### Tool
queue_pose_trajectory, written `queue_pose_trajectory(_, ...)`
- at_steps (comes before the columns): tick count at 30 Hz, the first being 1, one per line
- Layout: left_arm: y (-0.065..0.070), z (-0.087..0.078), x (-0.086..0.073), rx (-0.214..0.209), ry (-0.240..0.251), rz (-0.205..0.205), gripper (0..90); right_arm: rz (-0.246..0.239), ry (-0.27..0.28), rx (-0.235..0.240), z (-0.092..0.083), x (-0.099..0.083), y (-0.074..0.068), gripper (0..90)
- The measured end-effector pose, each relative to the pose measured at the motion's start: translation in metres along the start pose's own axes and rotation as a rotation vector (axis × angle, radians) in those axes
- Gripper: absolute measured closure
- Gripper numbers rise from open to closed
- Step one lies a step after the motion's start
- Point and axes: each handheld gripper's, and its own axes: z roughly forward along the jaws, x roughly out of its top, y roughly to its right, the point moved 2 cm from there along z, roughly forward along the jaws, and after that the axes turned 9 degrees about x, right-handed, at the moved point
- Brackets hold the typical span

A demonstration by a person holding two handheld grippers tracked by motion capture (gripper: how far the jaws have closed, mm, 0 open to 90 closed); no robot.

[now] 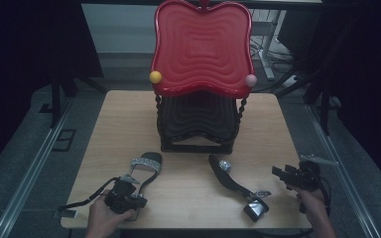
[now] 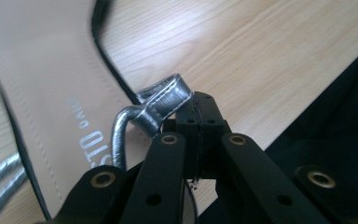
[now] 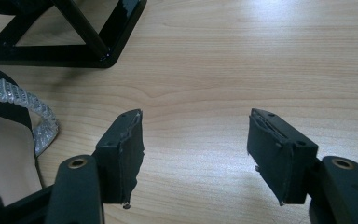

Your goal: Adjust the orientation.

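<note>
Right now my left gripper (image 1: pixel 127 191) is clenched on the silver ankle strap (image 2: pixel 161 100) of the left sandal (image 1: pixel 146 166), near the table's (image 1: pixel 188 198) near-left edge. That sandal lies flat, its long axis running from the heel by my gripper up and right to the toe, which points at the black rack (image 1: pixel 198 124). It has a smooth tan insole, a glittery toe band and metallic straps. My right gripper (image 1: pixel 290 174) hovers released near the right edge, its jaws wide over bare wood. The second sandal (image 1: pixel 233 186) lies between both grippers, with open tabletop around it.
</note>
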Motion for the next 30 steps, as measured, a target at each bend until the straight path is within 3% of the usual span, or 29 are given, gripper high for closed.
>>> queue_pose_trajectory(7, -0.018, -0.009, -0.009, 0.039, -0.004, -0.028, 88.5, 0.0, -0.002, -0.001, 0.001, -0.001, 0.0, 36.0)
queue_pose_trajectory(10, -0.019, -0.012, -0.011, 0.05, 0.004, -0.042, 85.5, -0.002, -0.001, 0.0, 0.0, 0.0, 0.0, 36.0)
queue_pose_trajectory(13, -0.013, -0.017, -0.009, 0.022, 0.032, -0.006, 76.8, 0.003, -0.001, 0.002, 0.001, 0.0, 0.0, 36.0)
queue_pose_trajectory(16, -0.007, -0.029, -0.002, -0.079, 0.121, -0.006, 65.7, -0.001, -0.004, -0.003, 0.002, -0.001, 0.001, 35.8)
queue_pose_trajectory(17, -0.007, -0.033, 0.002, -0.09, 0.145, -0.013, 62.9, 0.002, -0.006, -0.004, 0.002, -0.002, 0.0, 35.7)
queue_pose_trajectory(24, -0.021, -0.041, 0.027, -0.037, 0.2, -0.077, 40.8, -0.01, -0.007, -0.001, 0.002, -0.001, -0.001, 35.8)
queue_pose_trajectory(30, -0.034, -0.034, 0.038, 0.025, 0.208, -0.14, 33.4, -0.01, -0.005, -0.006, 0.001, -0.001, 0.001, 35.7)
